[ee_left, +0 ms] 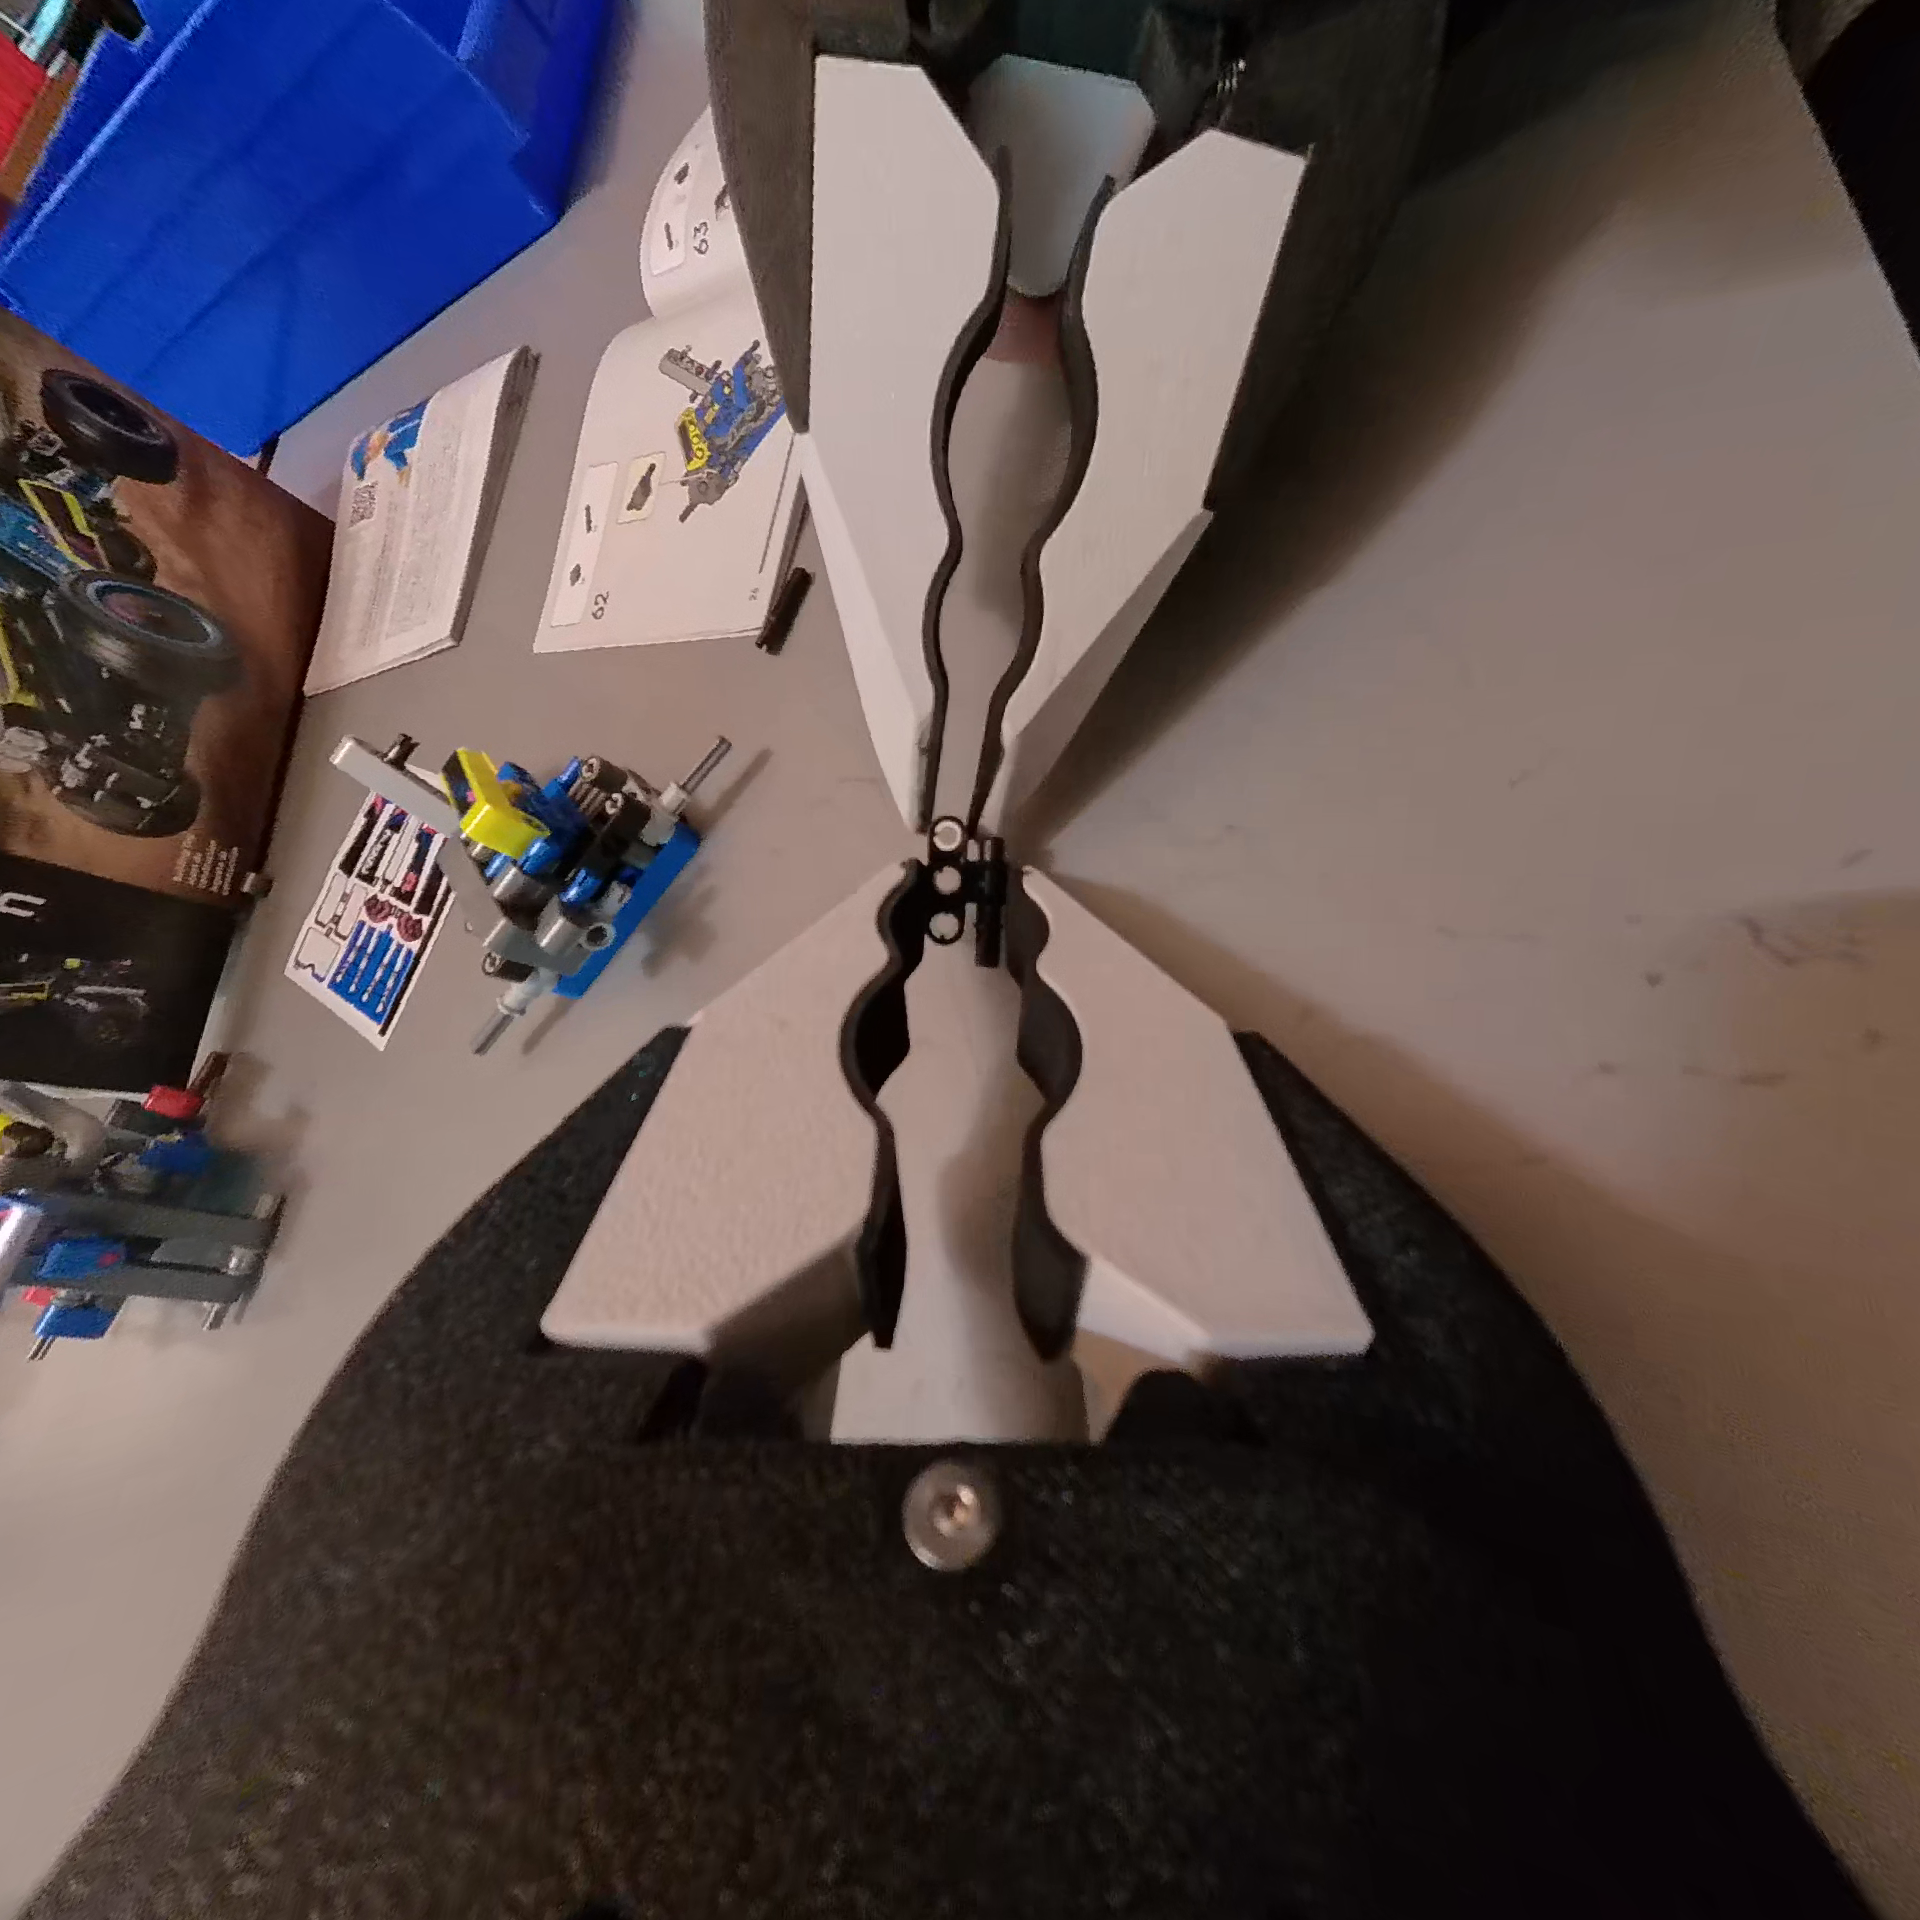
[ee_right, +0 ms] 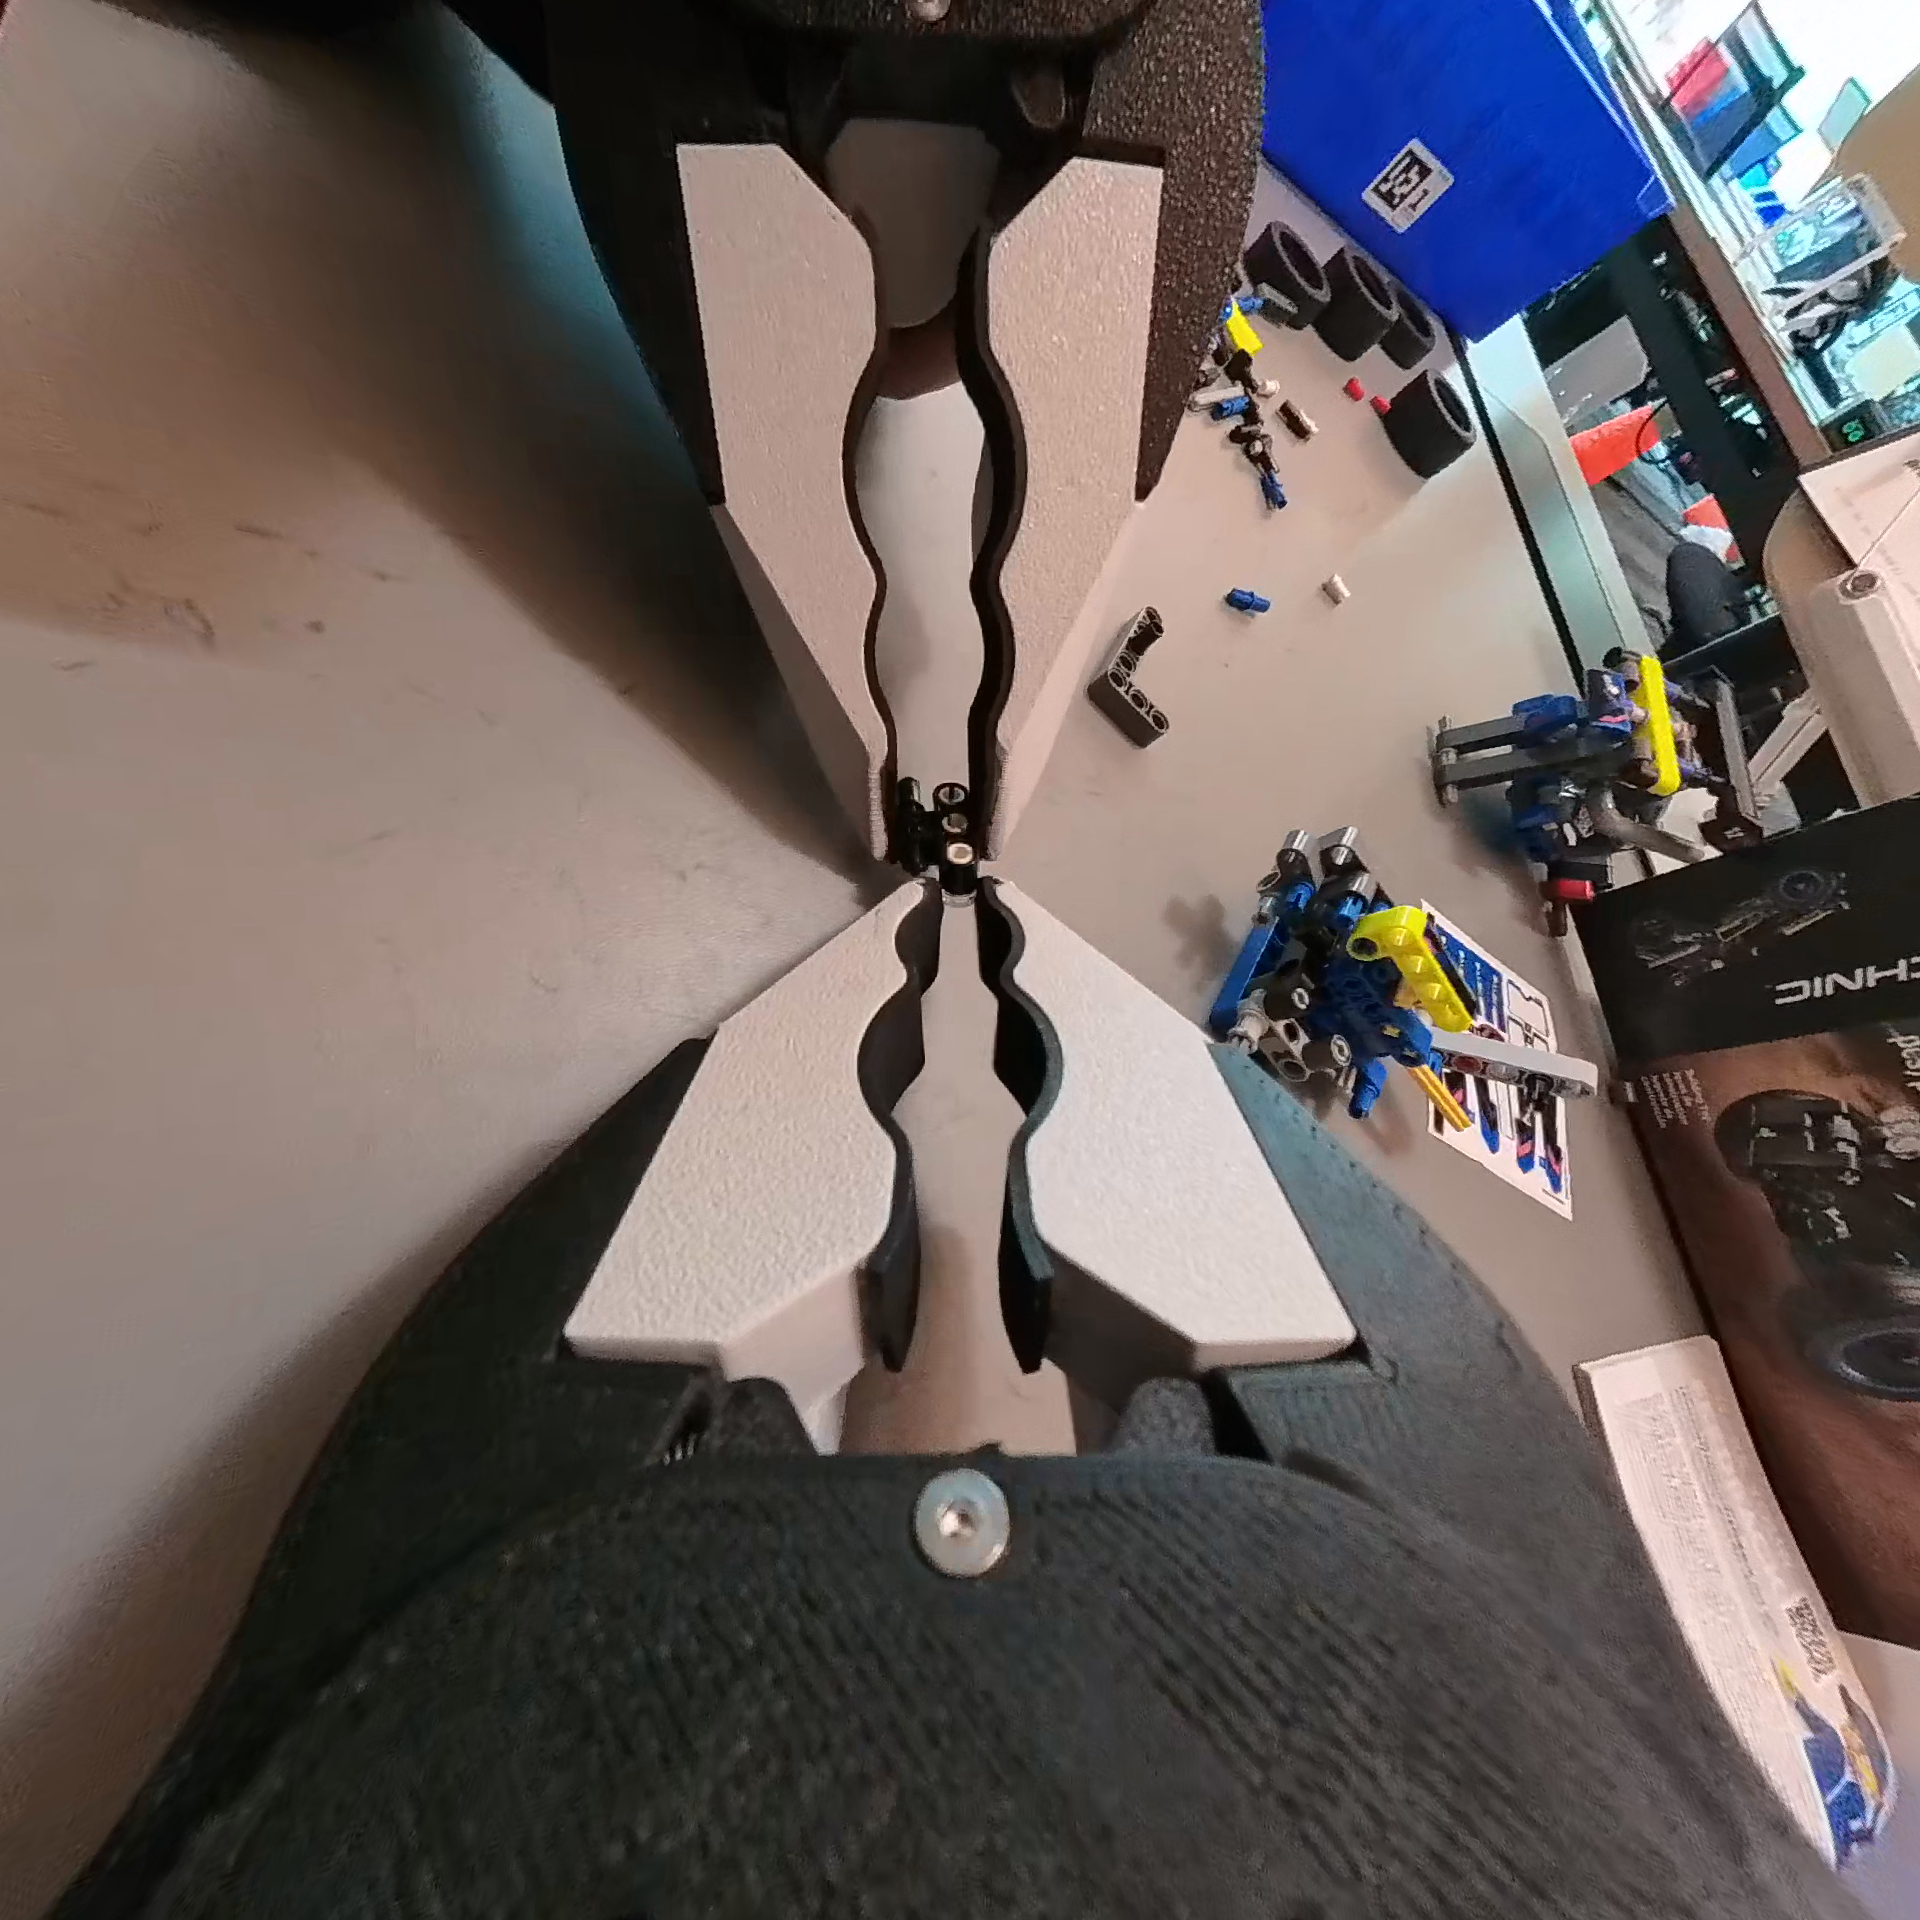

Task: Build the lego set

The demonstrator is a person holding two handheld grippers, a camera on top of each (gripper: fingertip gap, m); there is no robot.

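My left gripper [ee_left: 961, 914] pinches a small black connector piece [ee_left: 961, 896]. My right gripper [ee_right: 961, 904] meets it tip to tip, clamped on its grey-tipped pin [ee_right: 958, 868], above the table [ee_left: 1455, 779].

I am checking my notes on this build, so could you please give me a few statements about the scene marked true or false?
1. The left gripper and the right gripper meet tip to tip at a small black piece. True.
2. The instruction booklet is closed. False: it lies open.
3. The sticker sheet lies beside the blue and yellow model. True.
4. The black tyres are mounted on the model. False: they stand loose by the blue bin.
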